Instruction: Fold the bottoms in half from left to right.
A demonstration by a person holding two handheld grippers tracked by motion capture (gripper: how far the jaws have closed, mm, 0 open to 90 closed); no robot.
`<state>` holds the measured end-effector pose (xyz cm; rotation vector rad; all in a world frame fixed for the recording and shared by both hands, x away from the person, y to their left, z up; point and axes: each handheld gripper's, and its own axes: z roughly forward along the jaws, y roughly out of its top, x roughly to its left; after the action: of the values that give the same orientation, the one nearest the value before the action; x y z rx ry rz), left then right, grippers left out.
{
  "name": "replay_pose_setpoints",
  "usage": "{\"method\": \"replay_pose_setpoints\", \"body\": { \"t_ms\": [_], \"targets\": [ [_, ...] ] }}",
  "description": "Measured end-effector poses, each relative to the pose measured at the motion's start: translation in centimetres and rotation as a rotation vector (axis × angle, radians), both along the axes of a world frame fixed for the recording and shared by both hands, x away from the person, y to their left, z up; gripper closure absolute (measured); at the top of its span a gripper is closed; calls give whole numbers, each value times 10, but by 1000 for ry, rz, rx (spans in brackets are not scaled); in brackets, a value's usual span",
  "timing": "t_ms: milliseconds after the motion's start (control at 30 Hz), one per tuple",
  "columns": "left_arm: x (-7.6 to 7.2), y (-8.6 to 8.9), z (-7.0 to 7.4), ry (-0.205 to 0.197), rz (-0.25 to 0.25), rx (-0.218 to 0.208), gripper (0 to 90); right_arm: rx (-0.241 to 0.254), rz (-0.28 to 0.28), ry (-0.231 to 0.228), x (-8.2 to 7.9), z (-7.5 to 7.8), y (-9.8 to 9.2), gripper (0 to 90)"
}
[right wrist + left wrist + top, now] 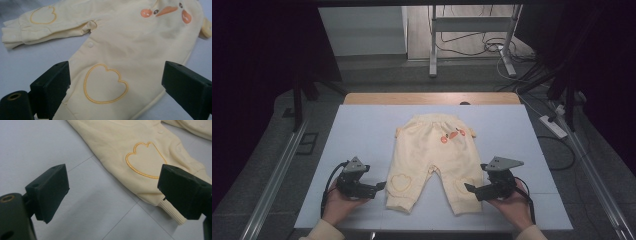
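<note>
Pale yellow baby trousers lie flat at the centre of a light grey worktop, waistband toward twelve o'clock, both legs toward six o'clock. Each knee carries a stitched heart patch. The left tongs sit at about eight o'clock, jaws wide apart and gripping nothing, just beside the left leg cuff. The right tongs sit at about four o'clock, also wide apart, beside the right leg.
</note>
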<state>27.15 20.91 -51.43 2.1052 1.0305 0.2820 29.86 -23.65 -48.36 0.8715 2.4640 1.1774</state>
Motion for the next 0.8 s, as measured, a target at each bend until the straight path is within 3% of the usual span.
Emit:
{"method": "replay_pose_setpoints", "body": {
  "t_ms": [533, 800],
  "targets": [
    [1, 1, -1, -2, 3, 3, 104, 5, 44, 5, 0, 0, 25, 85],
    [1, 0, -2, 4, 1, 7, 104, 10, 92, 6, -4, 3, 44, 85]
  ]
}}
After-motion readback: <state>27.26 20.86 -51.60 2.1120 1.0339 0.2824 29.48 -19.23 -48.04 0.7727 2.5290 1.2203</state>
